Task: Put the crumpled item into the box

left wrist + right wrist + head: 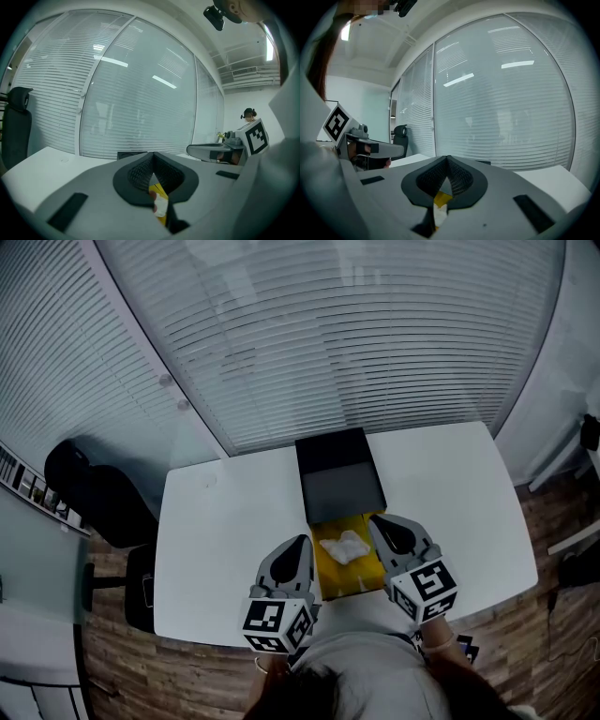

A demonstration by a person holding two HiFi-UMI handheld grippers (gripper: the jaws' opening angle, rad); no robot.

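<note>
A white crumpled item (345, 547) lies on the yellow box part (330, 579) near the table's front edge. A black box part (339, 479) adjoins it at the back. My left gripper (302, 545) hovers just left of the yellow part, jaws shut and empty. My right gripper (382, 523) hovers just right of it, also shut and empty. In the left gripper view the shut left gripper (152, 172) shows the crumpled item (161, 205) and yellow below. In the right gripper view the right gripper (447, 172) is shut, with the crumpled item (439, 213) beneath.
The white table (225, 540) stands against a glass wall with blinds (328, 334). A black office chair (89, 493) is off the table's left side. Wooden floor (553, 521) surrounds the table. A person (248, 114) is far off in the left gripper view.
</note>
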